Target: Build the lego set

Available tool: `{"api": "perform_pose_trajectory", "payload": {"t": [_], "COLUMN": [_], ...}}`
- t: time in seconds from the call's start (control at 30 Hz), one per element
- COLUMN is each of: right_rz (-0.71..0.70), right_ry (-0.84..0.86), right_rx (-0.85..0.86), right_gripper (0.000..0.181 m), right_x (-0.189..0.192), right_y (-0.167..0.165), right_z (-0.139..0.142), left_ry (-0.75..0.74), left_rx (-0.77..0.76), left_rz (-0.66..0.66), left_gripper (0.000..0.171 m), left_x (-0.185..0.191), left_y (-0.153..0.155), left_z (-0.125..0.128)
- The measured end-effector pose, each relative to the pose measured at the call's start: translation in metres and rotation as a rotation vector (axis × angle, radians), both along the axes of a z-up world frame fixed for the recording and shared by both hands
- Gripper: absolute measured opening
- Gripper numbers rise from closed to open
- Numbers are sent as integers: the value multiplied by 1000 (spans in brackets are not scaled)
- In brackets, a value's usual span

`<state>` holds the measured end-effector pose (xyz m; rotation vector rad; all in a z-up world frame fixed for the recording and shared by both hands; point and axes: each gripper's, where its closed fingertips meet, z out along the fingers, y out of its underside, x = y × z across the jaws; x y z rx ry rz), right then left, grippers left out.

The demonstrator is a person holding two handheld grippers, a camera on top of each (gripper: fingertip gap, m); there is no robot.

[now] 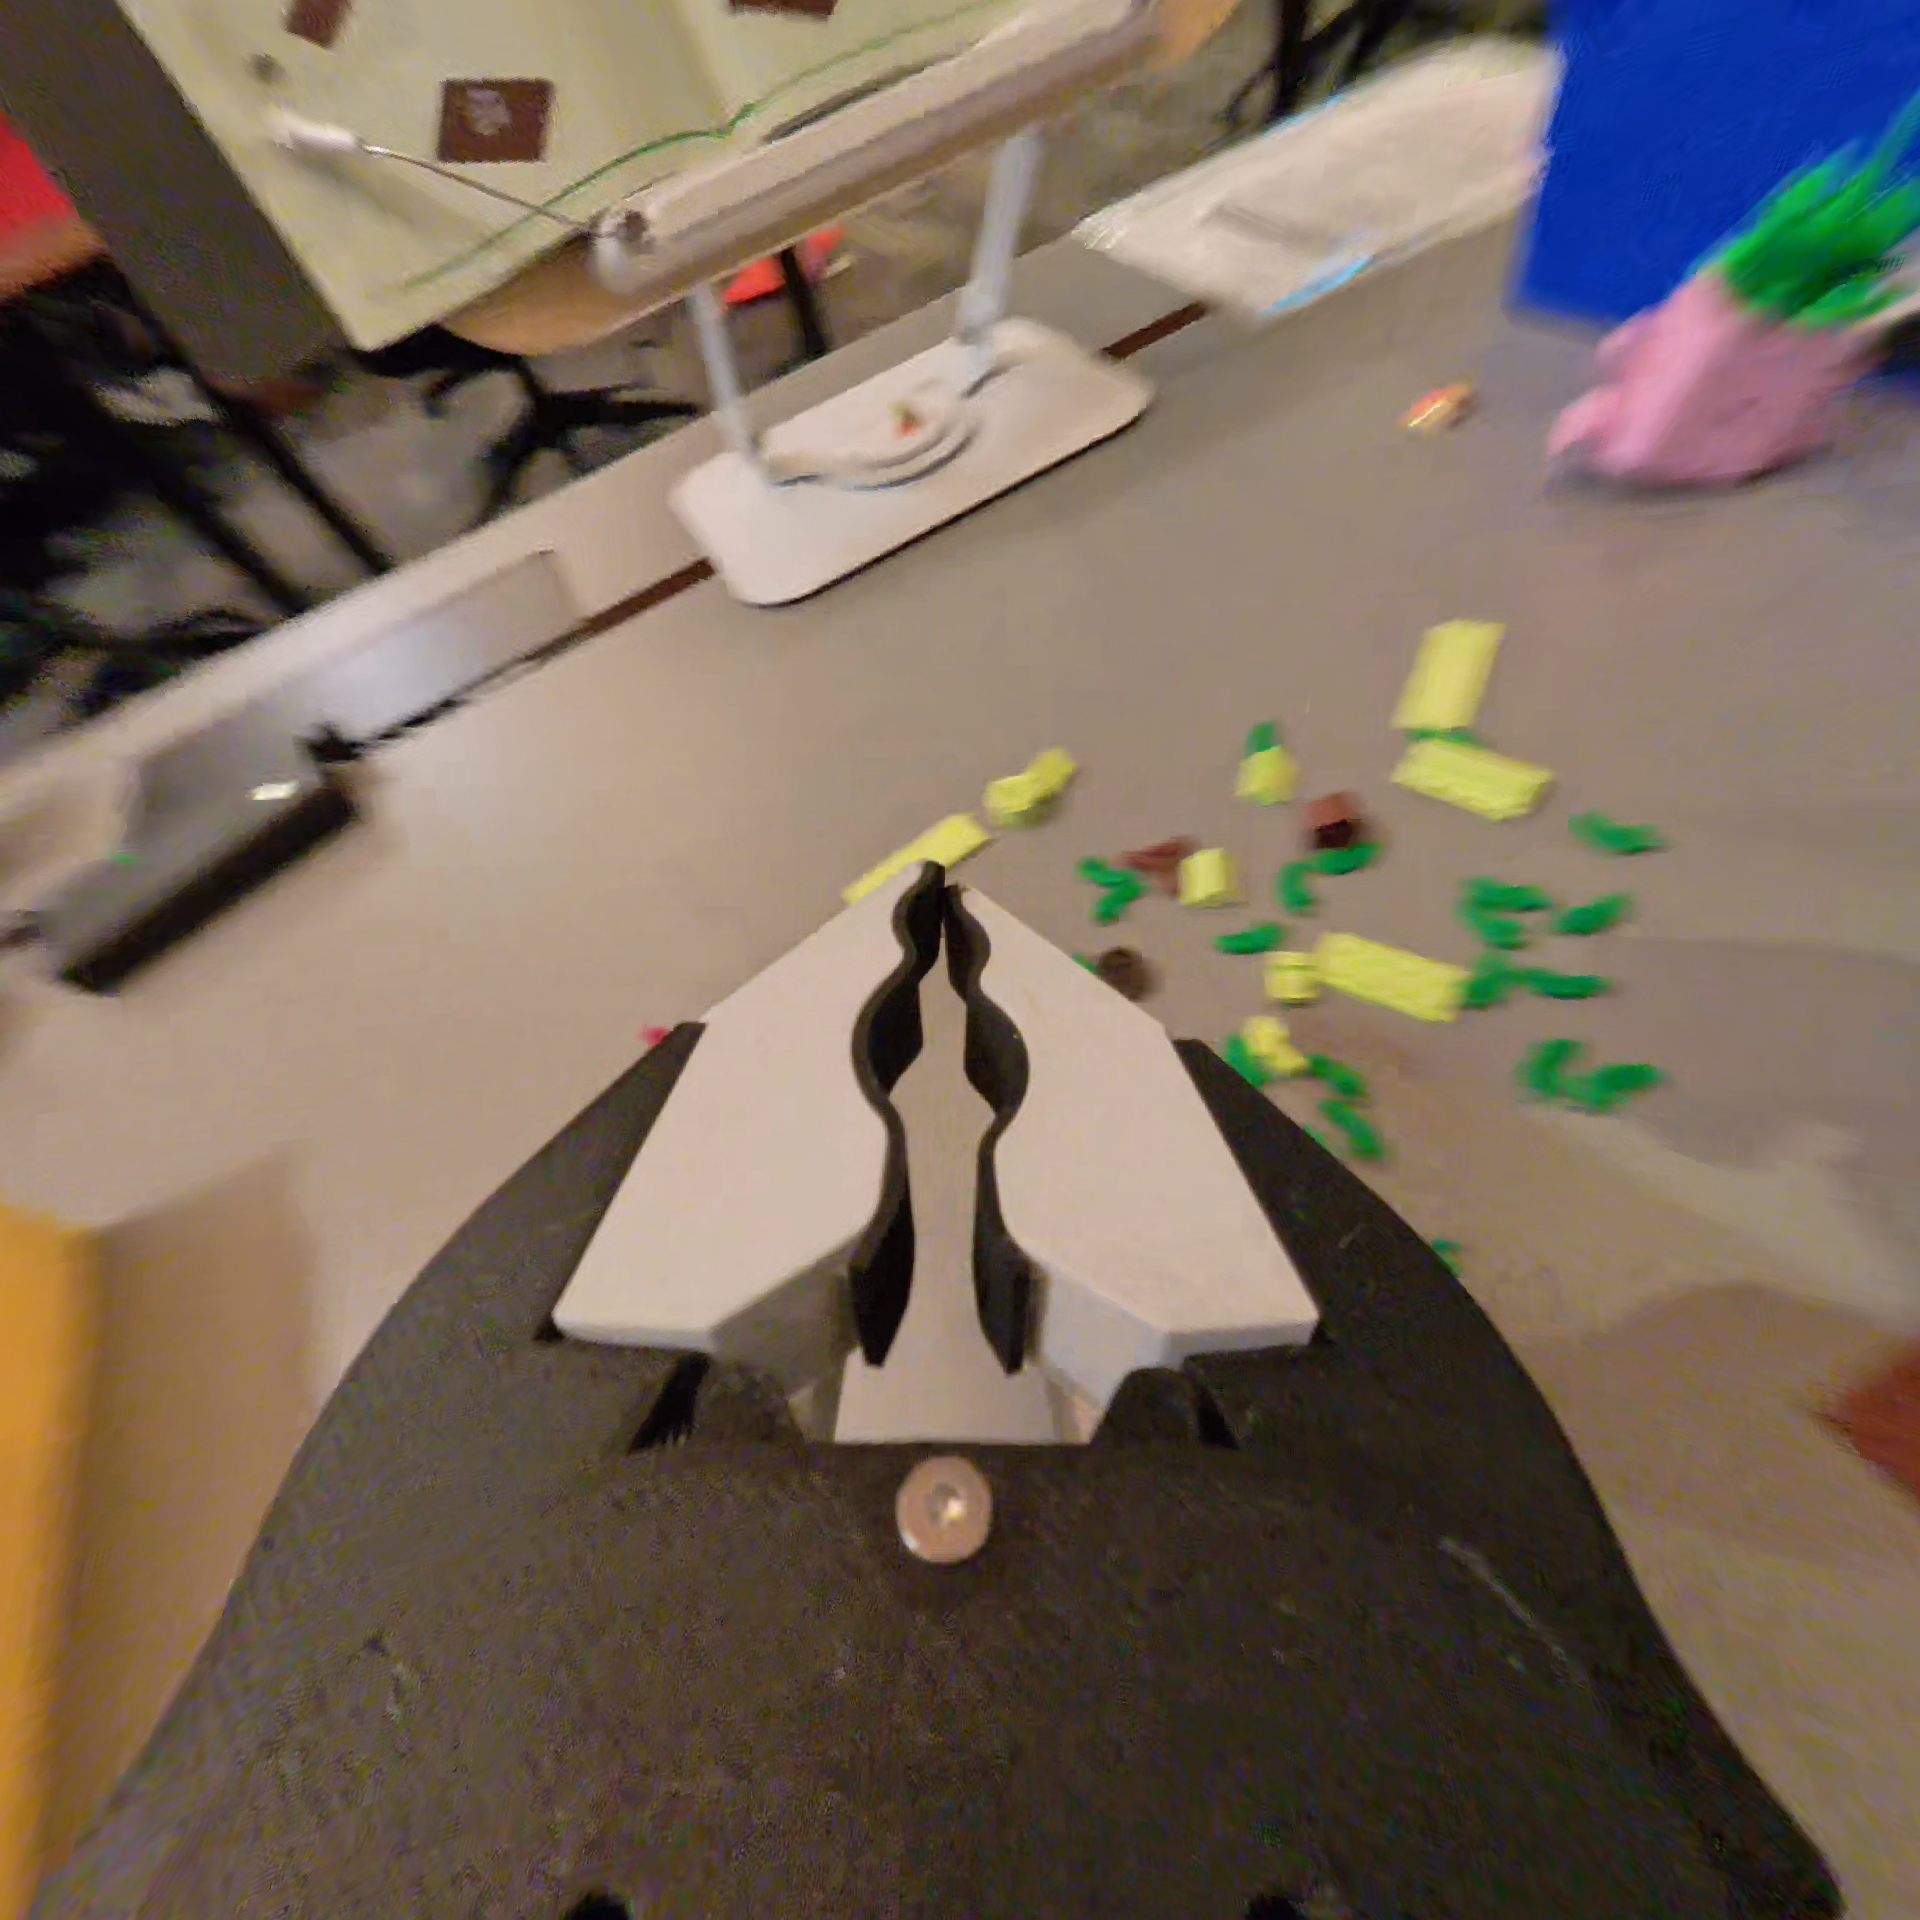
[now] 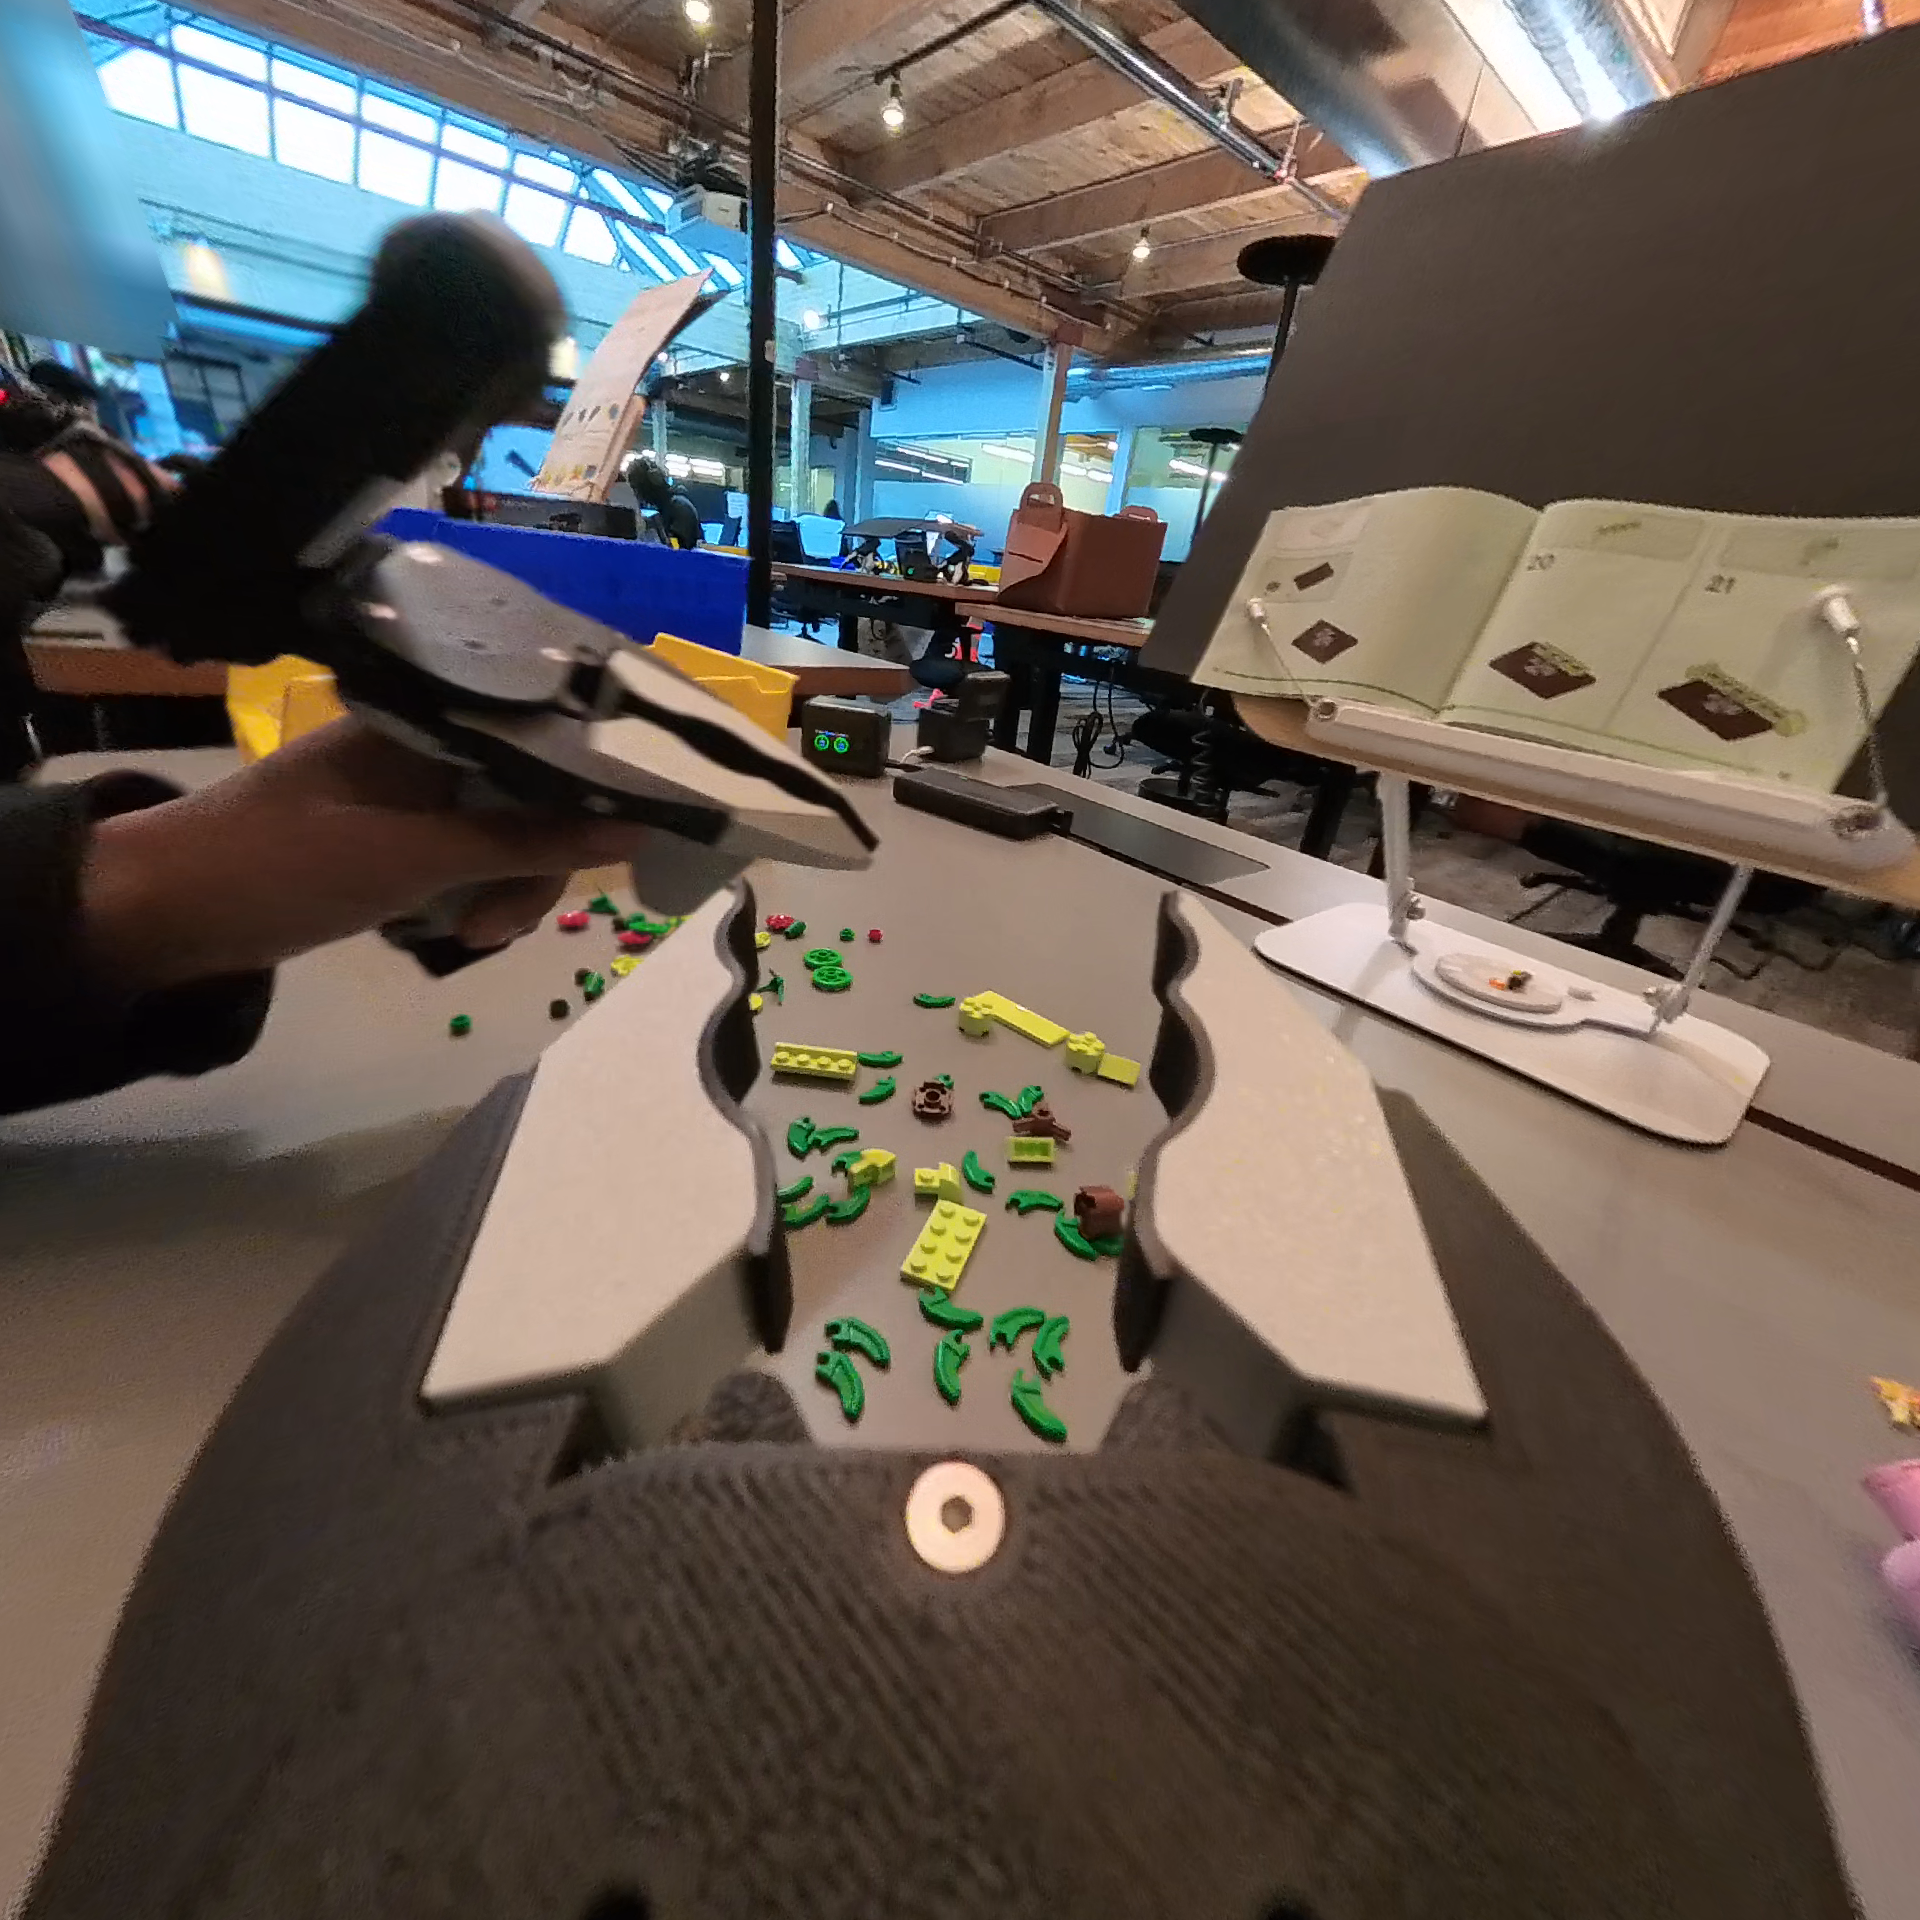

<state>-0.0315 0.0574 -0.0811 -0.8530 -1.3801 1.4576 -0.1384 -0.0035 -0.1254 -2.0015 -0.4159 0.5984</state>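
Loose lego pieces lie scattered on the grey table (image 2: 1558, 1299): lime plates (image 2: 943, 1245), green leaf pieces (image 2: 945, 1361) and small brown pieces (image 2: 932, 1099). My right gripper (image 2: 956, 914) is open and empty, held above them. My left gripper (image 1: 943, 881) is shut with nothing seen between its tips. It hovers left of the lime plates (image 1: 1392, 971) and green leaves (image 1: 1584, 1075). It also shows in the right wrist view (image 2: 862, 831), held in a hand above the table at the left. An open instruction booklet (image 2: 1538, 623) rests on a white stand (image 2: 1538, 1029) at the right.
A pink and green lego build (image 1: 1745, 353) stands at the far right, by a blue bin (image 1: 1714, 125). A yellow bin (image 2: 727, 675), a black power brick (image 2: 982, 800) and small devices (image 2: 842, 732) sit along the far edge. Small red and green pieces (image 2: 623, 930) lie farther left. About 15 cm separates my left fingertips from my right.
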Motion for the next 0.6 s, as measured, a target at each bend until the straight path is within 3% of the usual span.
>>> {"api": "perform_pose_trajectory", "payload": {"t": [0.07, 0.13, 0.3, 0.47, 0.6], "right_rz": [10, 50, 84, 168, 143], "right_ry": [-20, -61, 23, 85, 56], "right_rx": [42, 101, 207, 277, 332], "right_gripper": [63, 35, 10, 0, 0], "right_x": [2, 5, 18, 27, 21], "right_y": [-7, -18, -41, -75, -78], "right_z": [-3, -10, -2, -1, -12], "left_ry": [101, 150, 155, 239, 264], "left_rx": [-154, -255, -309, -390, -412], "left_rz": [94, 162, 192, 246, 238], "left_gripper": [0, 0, 0, 0, 0], "left_x": [-24, -40, -44, -48, -45], "left_y": [1, 5, 10, -3, -3], "left_z": [-10, -21, -35, -41, -47]}}
